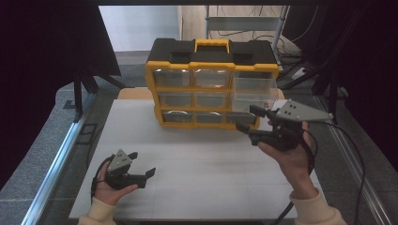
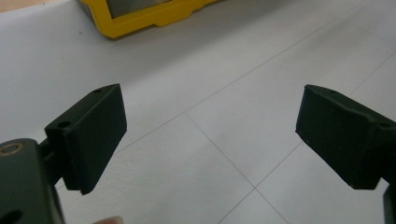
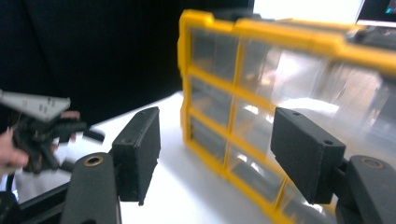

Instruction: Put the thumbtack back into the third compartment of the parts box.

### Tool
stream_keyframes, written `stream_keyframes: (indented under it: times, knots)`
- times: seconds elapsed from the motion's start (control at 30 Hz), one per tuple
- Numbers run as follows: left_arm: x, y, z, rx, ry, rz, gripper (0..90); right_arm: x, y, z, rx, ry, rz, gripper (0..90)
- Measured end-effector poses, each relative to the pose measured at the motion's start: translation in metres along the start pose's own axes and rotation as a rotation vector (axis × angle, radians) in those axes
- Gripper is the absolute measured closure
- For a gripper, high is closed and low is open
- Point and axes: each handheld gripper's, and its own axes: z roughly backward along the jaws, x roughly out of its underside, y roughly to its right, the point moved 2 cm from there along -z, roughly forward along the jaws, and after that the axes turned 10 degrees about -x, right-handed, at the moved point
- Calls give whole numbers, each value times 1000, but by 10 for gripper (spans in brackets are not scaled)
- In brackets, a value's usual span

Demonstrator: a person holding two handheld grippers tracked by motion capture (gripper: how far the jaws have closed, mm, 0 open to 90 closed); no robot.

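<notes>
A yellow-framed organiser [image 1: 212,84] with a black top and a yellow handle [image 1: 212,45] stands upright at the far middle of the white bench [image 1: 197,187]. Its front holds a grid of clear drawers, three across and three down (the upper right drawer [image 1: 253,89] juts forward of the others). Thin grid lines cross the bench. Black curtains [image 1: 42,61] hang on both sides. Cables [image 1: 291,56] lie on the floor behind the organiser, beside a metal post [image 1: 279,23].

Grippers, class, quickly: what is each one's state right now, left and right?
Left gripper: open, holding nothing, over the table.
Right gripper: open, holding nothing, beside the drawer organizer.
</notes>
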Motion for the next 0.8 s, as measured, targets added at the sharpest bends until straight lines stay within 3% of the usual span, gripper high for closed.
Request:
stream_keyframes:
  times: [0.13,0.23,0.33,0.43,0.53,0.8]
  knots:
    - [0,0,-1,2,-3,0,90,32,-10,-5,-16,-29,-29,334]
    - [0,0,-1,0,-4,1,90,63,-12,-9,-18,-79,-58,333]
    - [0,0,-2,1,-4,6,90,98,-6,-12,-24,-105,-118,333]
    - [1,-1,-2,1,-4,8,90,131,2,-11,18,-170,-125,330]
    - [0,0,-2,1,-6,6,91,158,11,-7,46,-202,-184,328]
    - [1,0,-4,3,-12,2,91,195,23,2,92,-245,-239,313]
